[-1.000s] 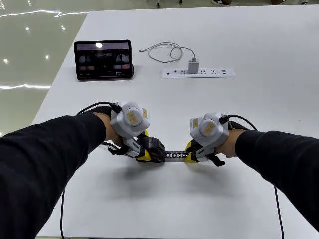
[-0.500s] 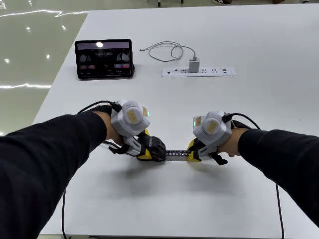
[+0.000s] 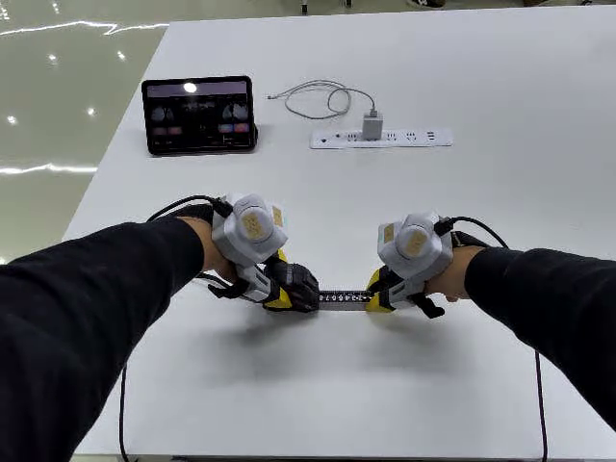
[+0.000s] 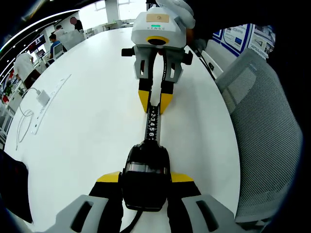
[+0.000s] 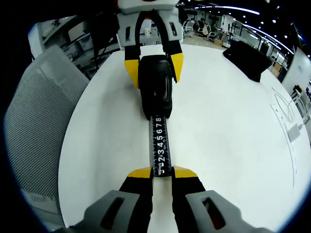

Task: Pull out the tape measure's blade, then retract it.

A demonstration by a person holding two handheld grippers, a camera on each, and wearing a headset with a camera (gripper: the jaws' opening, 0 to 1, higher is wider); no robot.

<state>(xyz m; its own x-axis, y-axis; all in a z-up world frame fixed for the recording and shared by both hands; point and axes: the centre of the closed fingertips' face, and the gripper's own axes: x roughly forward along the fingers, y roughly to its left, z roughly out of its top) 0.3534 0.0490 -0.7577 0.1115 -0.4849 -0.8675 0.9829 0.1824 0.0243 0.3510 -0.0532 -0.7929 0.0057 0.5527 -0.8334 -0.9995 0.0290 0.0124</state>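
A black tape measure case [image 3: 299, 287] rests on the white table, held between the yellow-tipped fingers of my left gripper [image 3: 285, 292], which is shut on it [image 4: 146, 171]. Its blade [image 3: 342, 298], black with white numbers, runs out a short way to the right. My right gripper [image 3: 377, 299] is shut on the blade's end [image 5: 161, 171]. In the right gripper view the case [image 5: 155, 87] lies straight ahead with the blade [image 5: 159, 144] stretched between. In the left gripper view the blade [image 4: 152, 124] leads to the right gripper [image 4: 154, 102].
A dark tablet [image 3: 198, 115] stands at the back left of the table [image 3: 500, 221]. A white power strip [image 3: 381, 139] with a charger and looped cable [image 3: 322, 99] lies behind the grippers. A mesh chair [image 5: 41, 111] stands off the table's near edge.
My right gripper has moved to the right with the blade's end, so more blade shows between the two grippers. The left gripper and case stay put.
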